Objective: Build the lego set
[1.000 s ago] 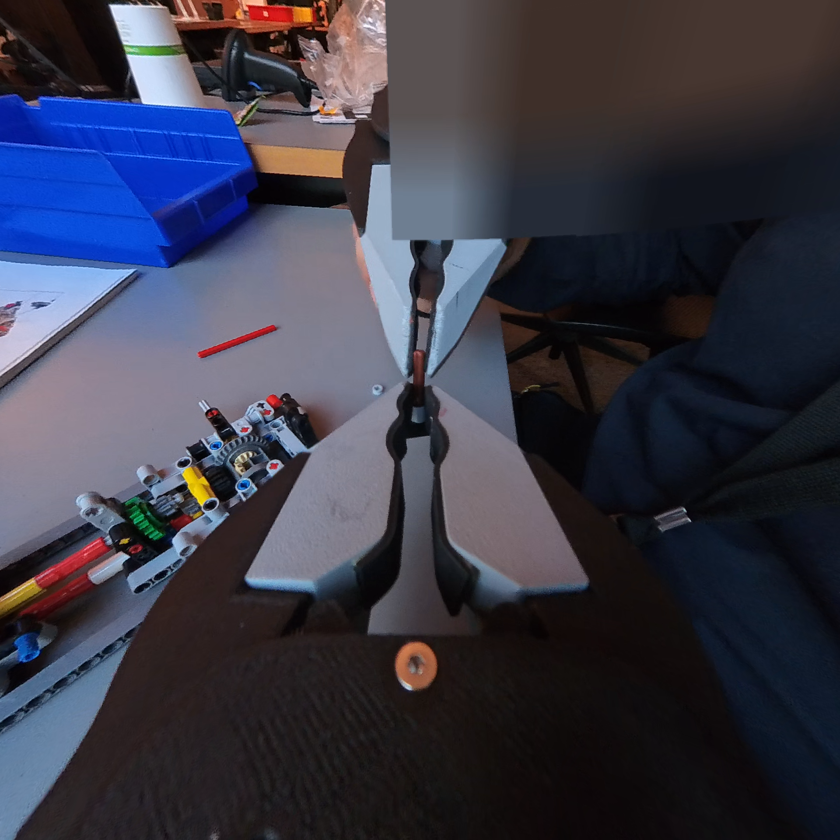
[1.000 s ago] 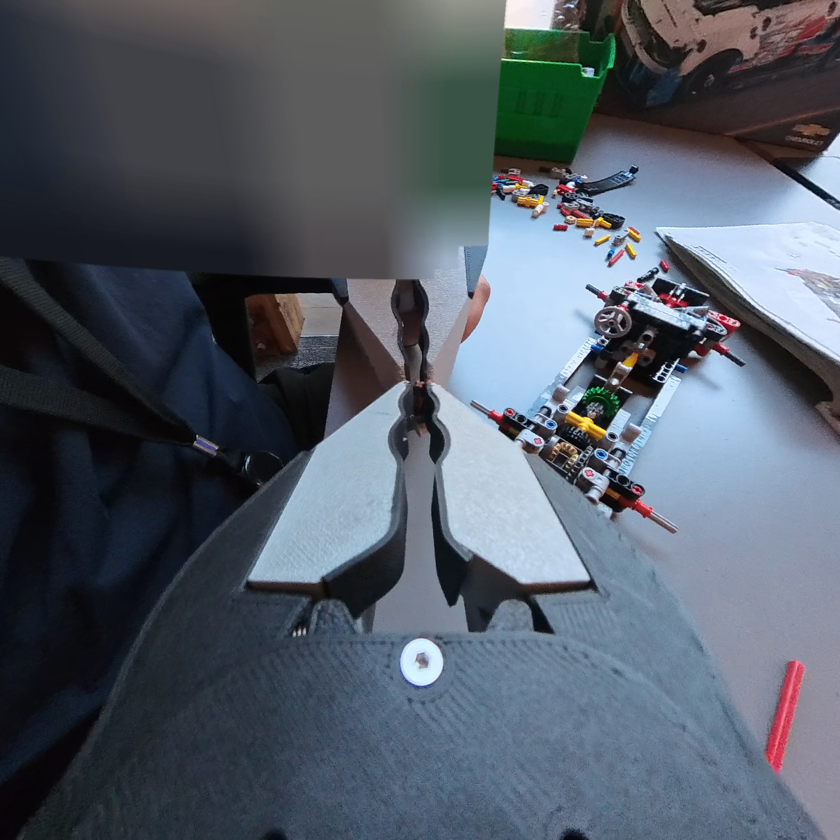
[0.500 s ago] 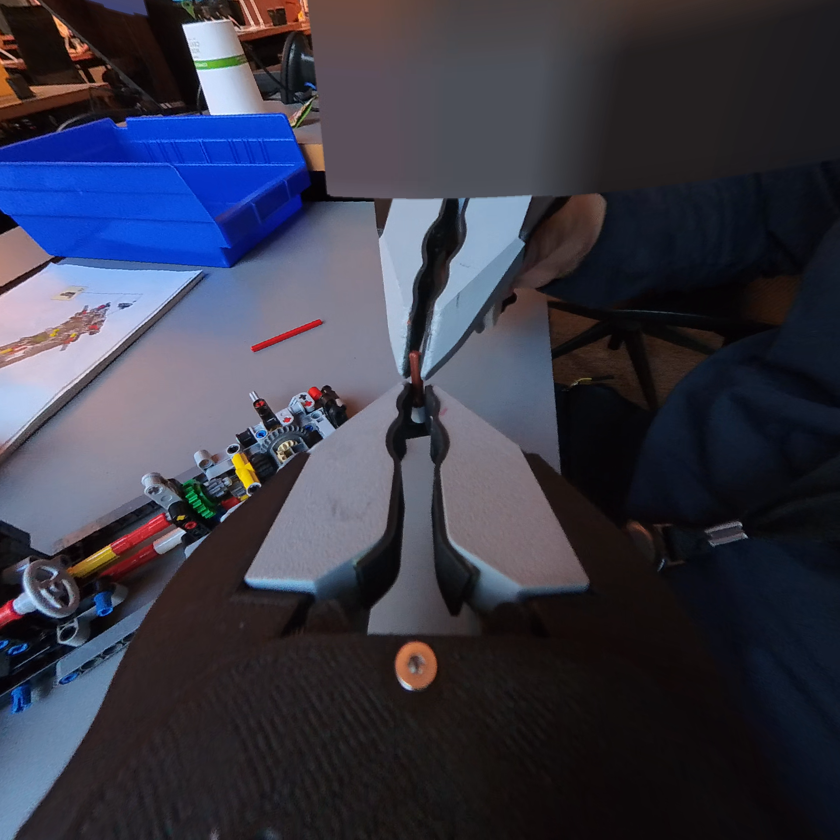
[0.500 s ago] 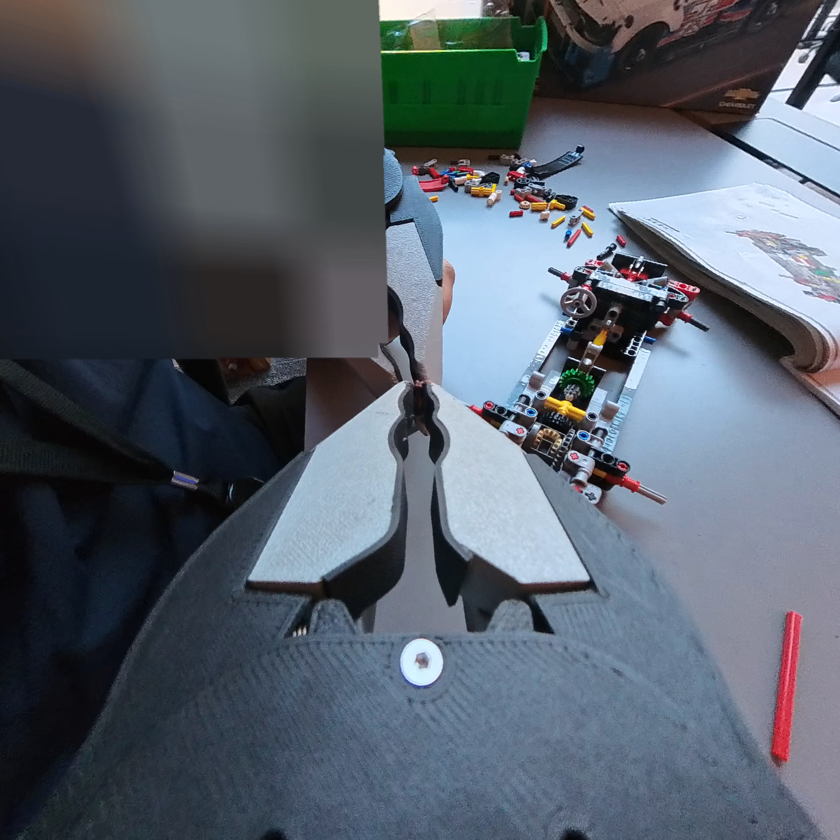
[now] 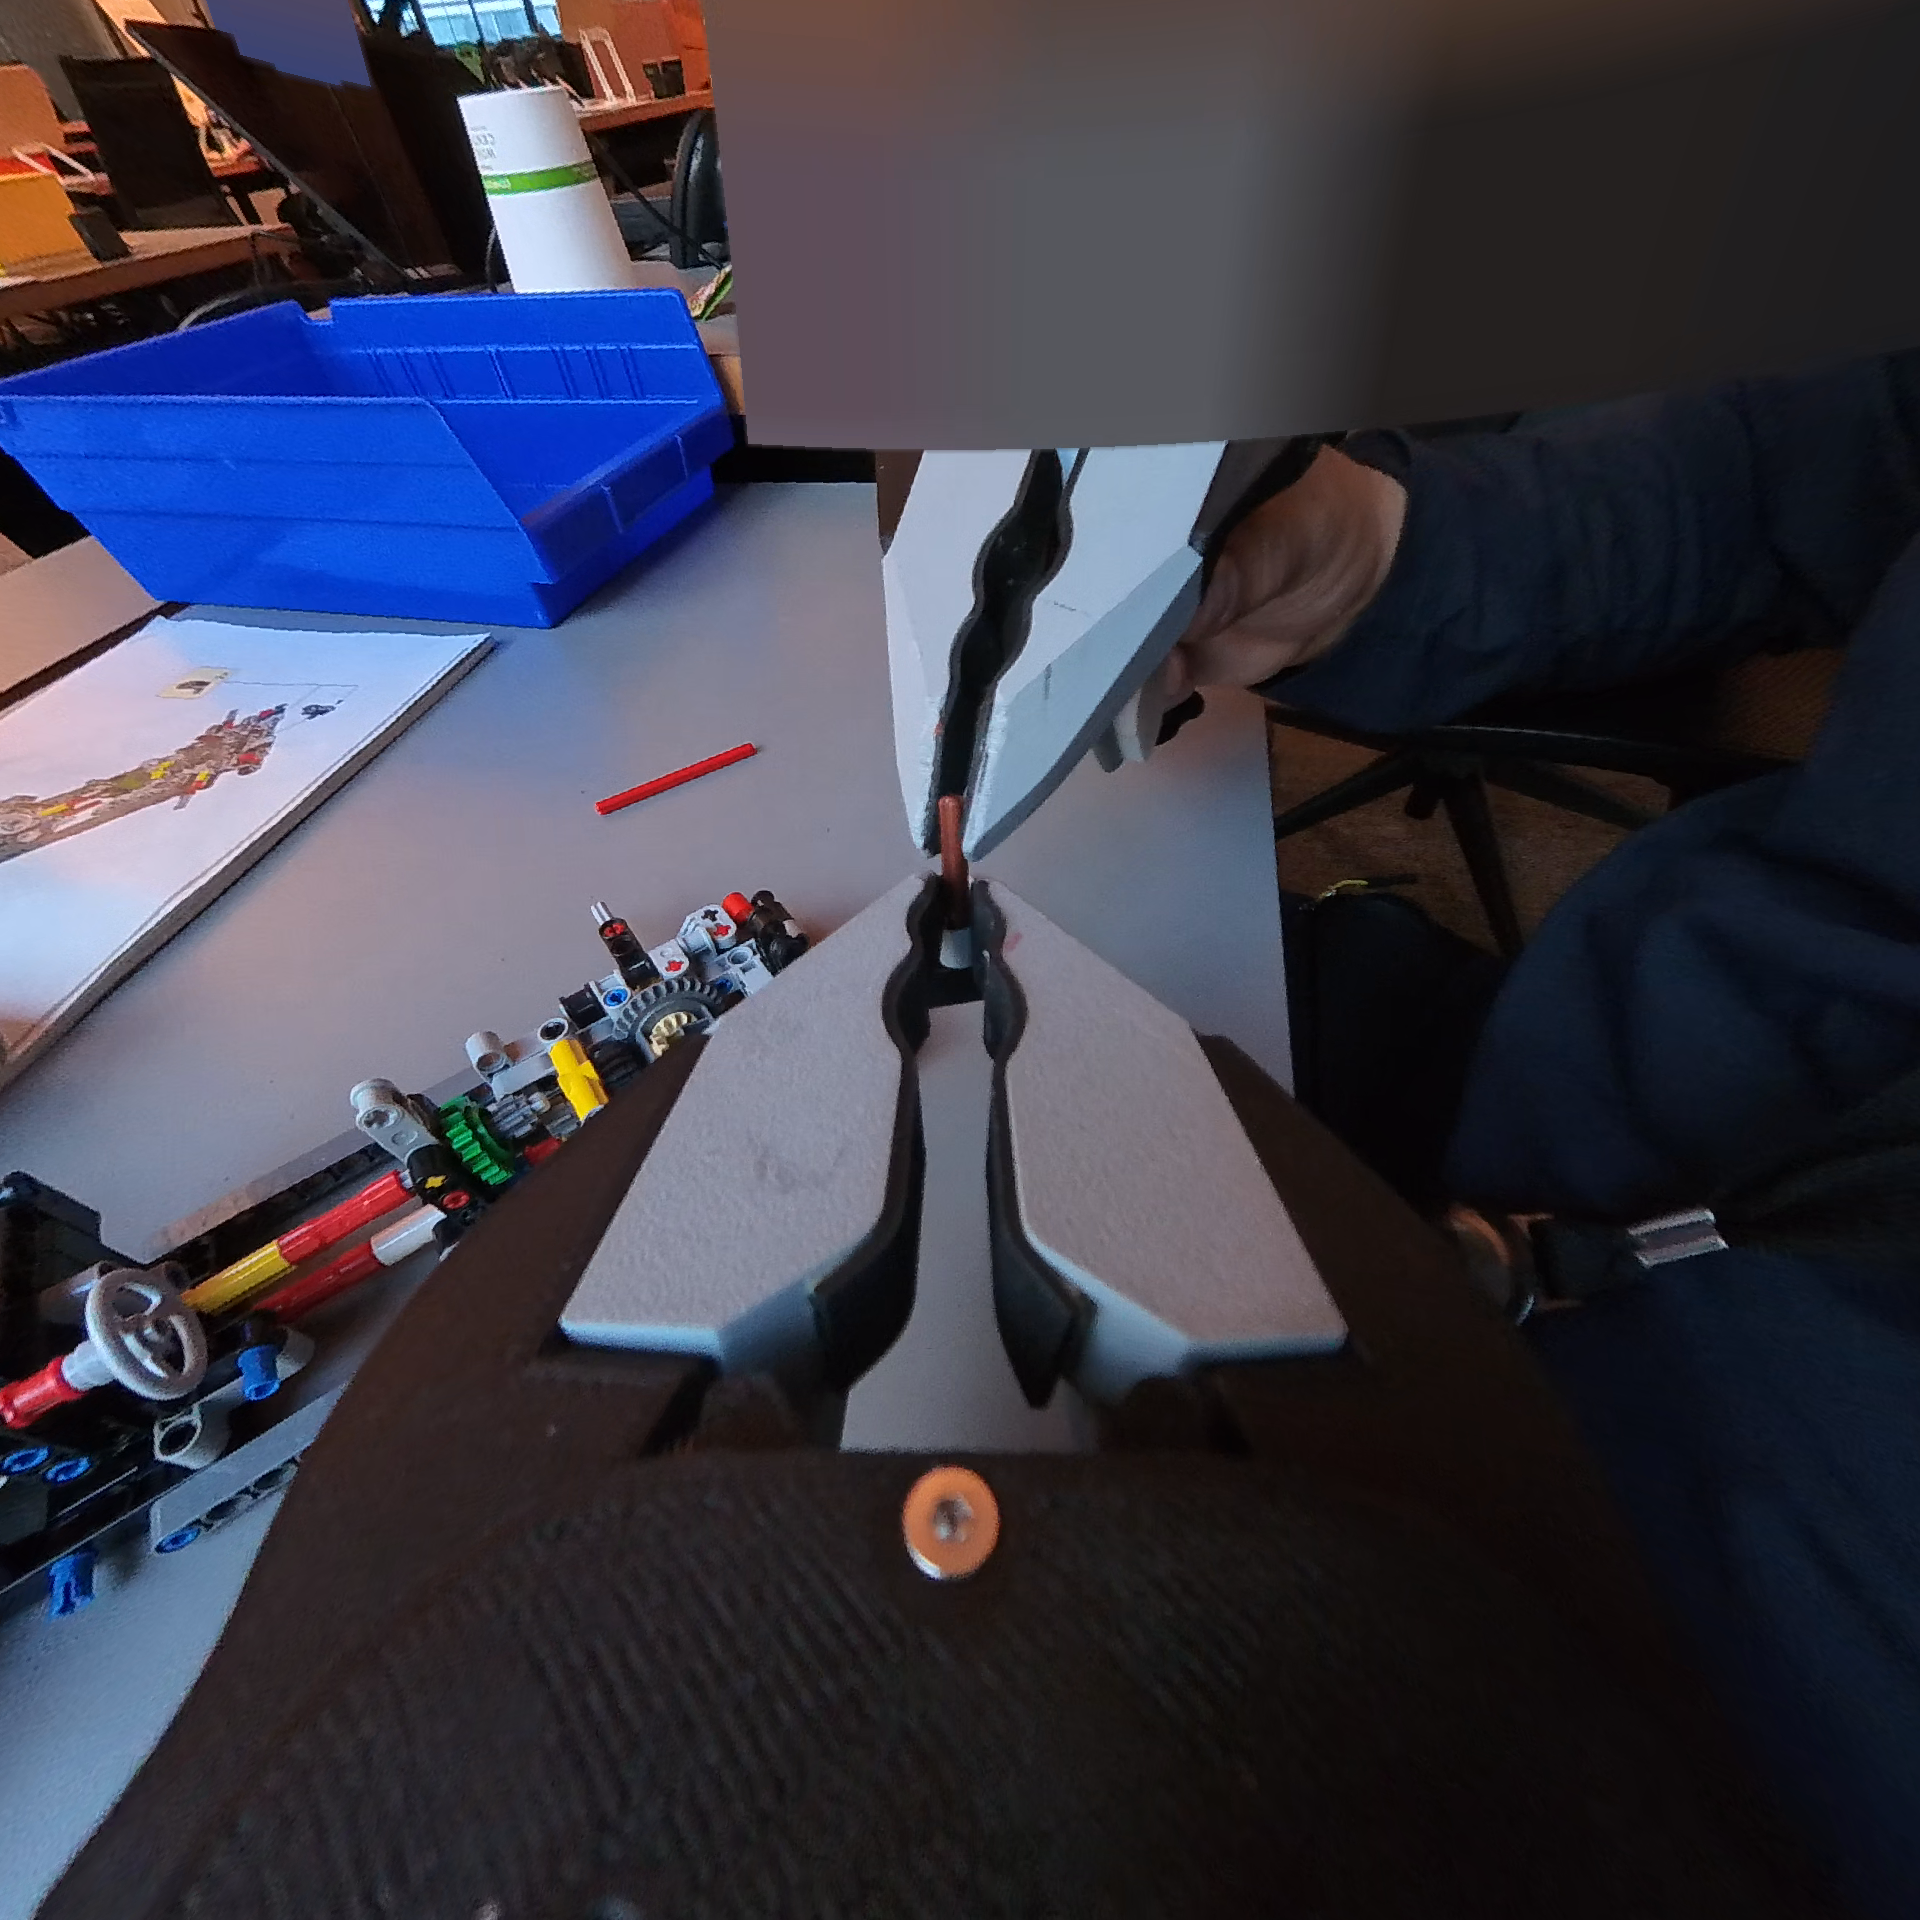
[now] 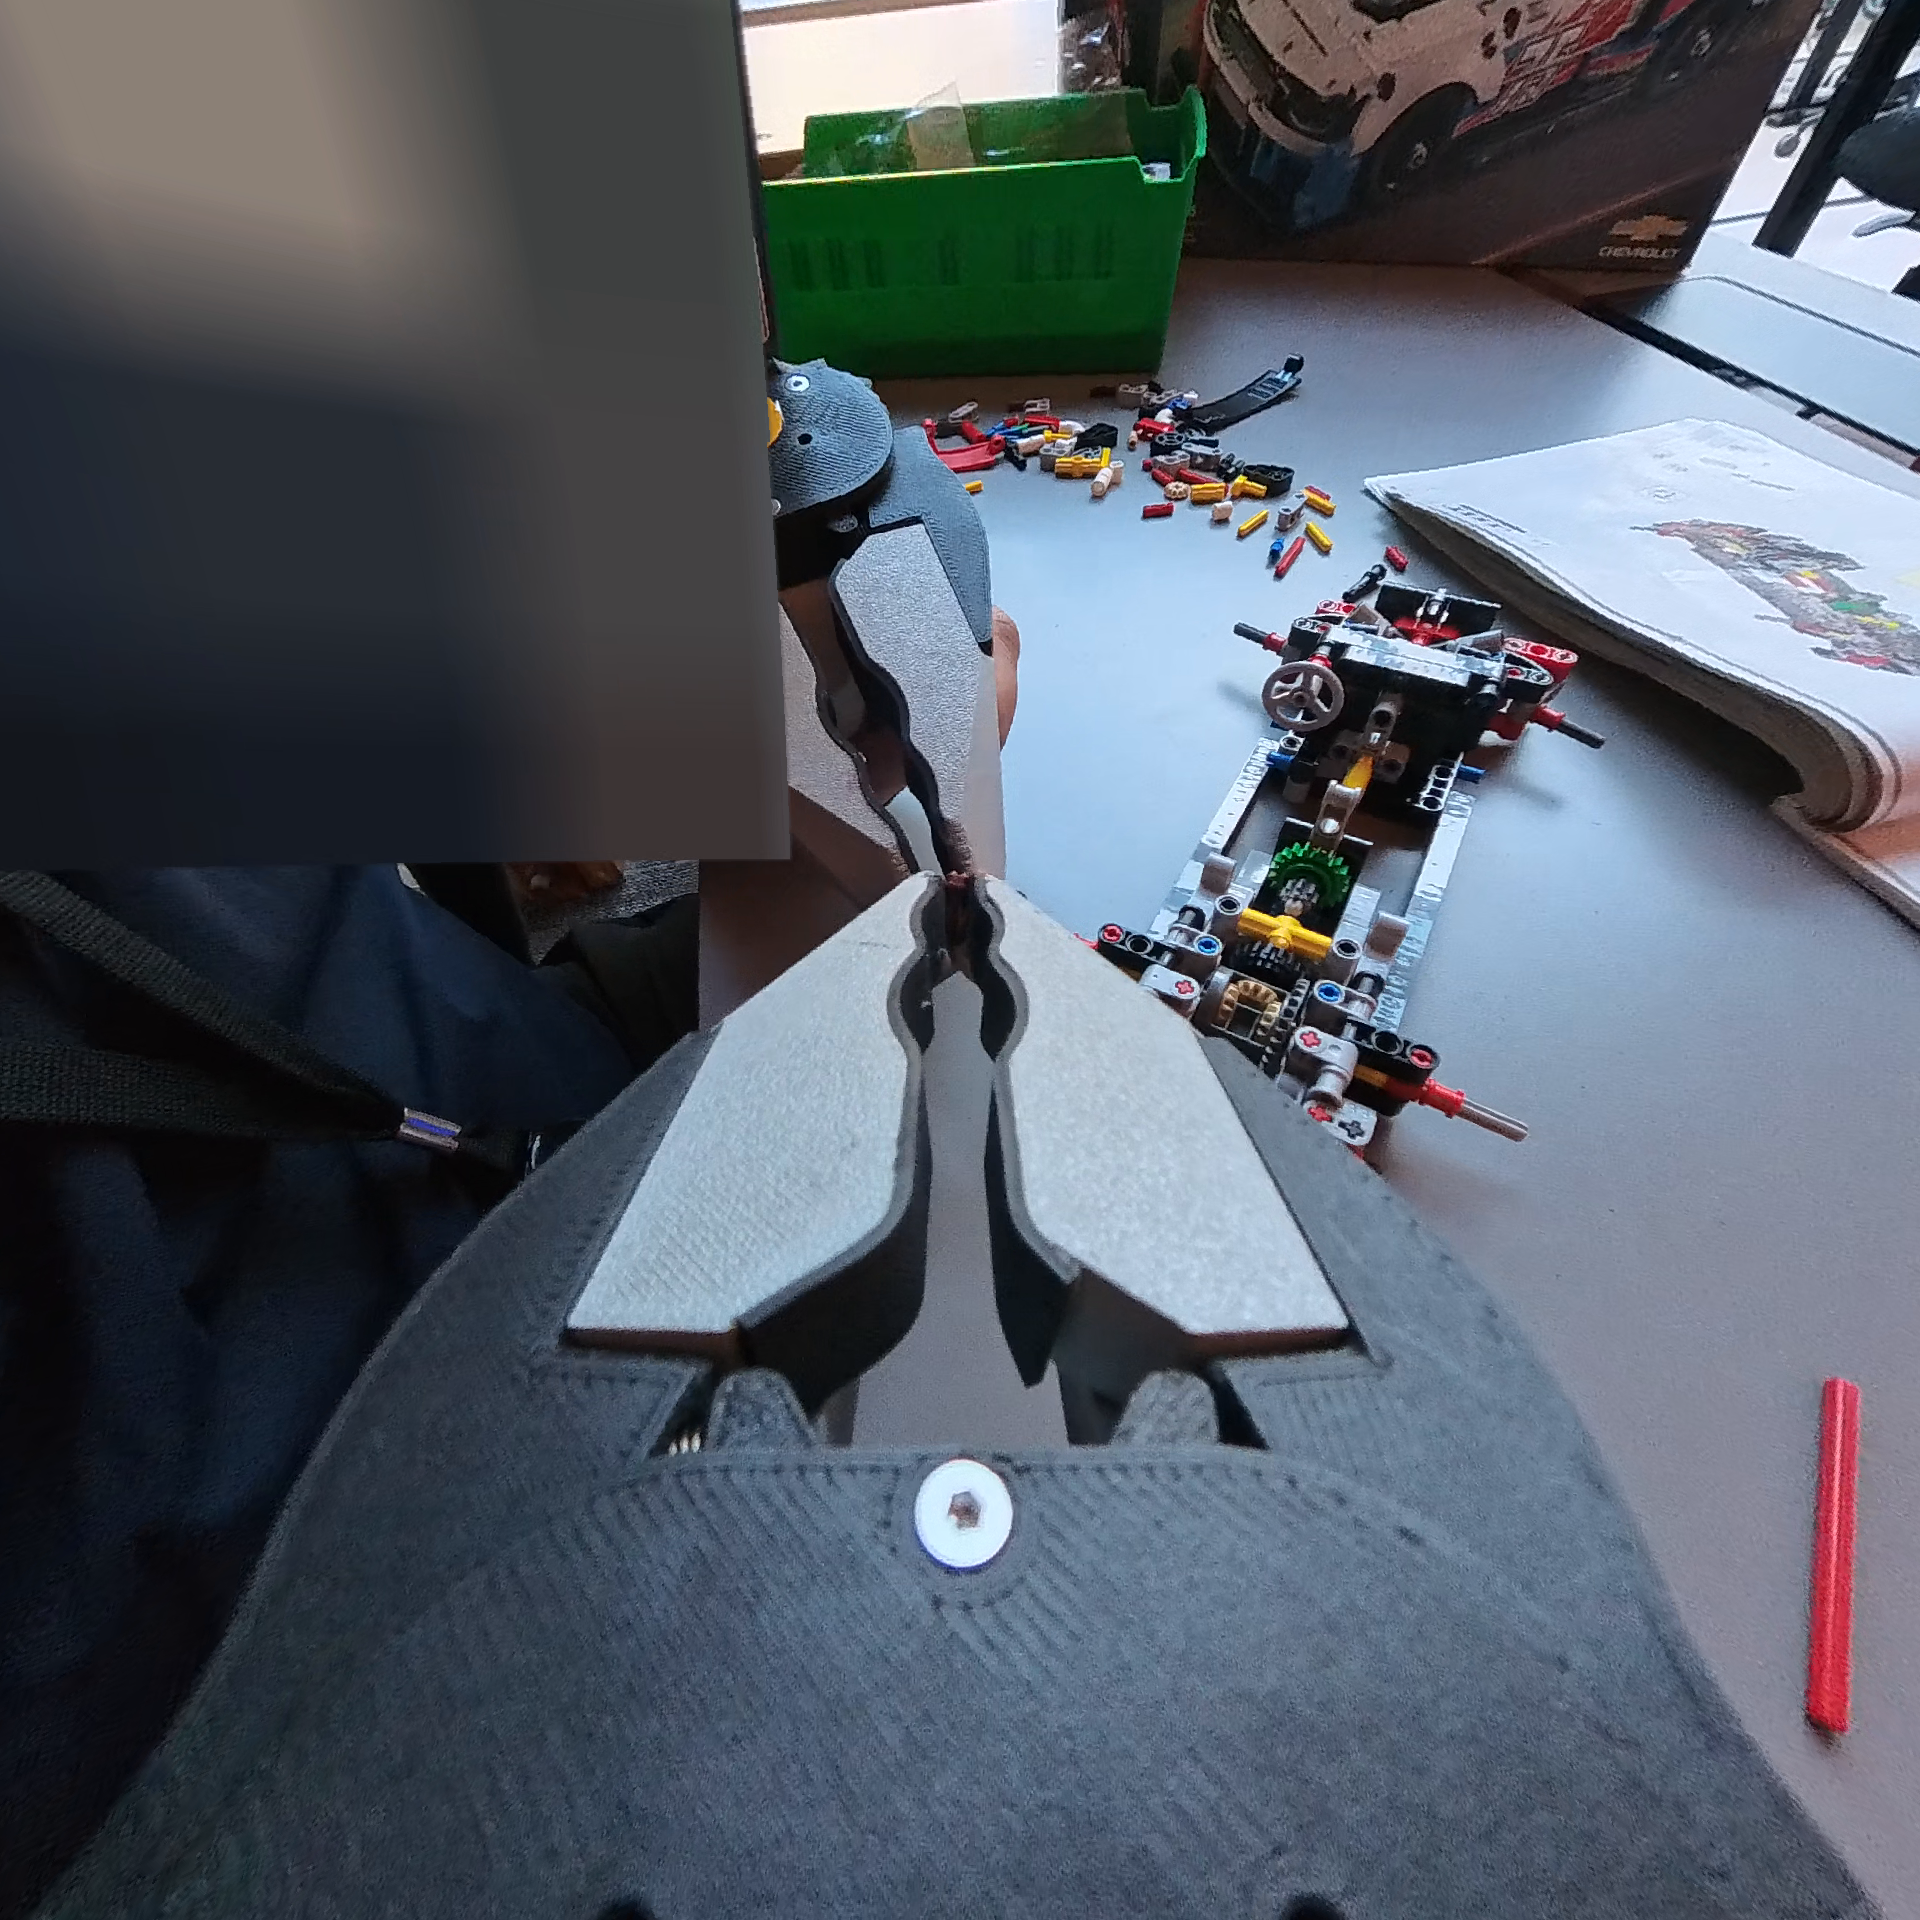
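Left gripper [image 5: 951, 914] clamps a small grey bush [image 5: 954, 943] threaded on a short red axle [image 5: 950, 831]; right gripper [image 6: 956, 904], tip to tip opposite, pinches the axle's far end, axle in line with both, above the grey table [image 5: 416, 914] beside the toy car chassis [image 6: 1340, 914].

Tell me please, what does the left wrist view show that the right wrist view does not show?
Only the left wrist view shows the blue bin and a white cylinder with a green band behind it. It also shows that the left tool grips a small grey sleeve on a thin red axle.

Only the right wrist view shows the green bin, the loose small parts and a printed box.

Both show the chassis model, the open booklet, the loose red rod and the right tool closed on the axle.
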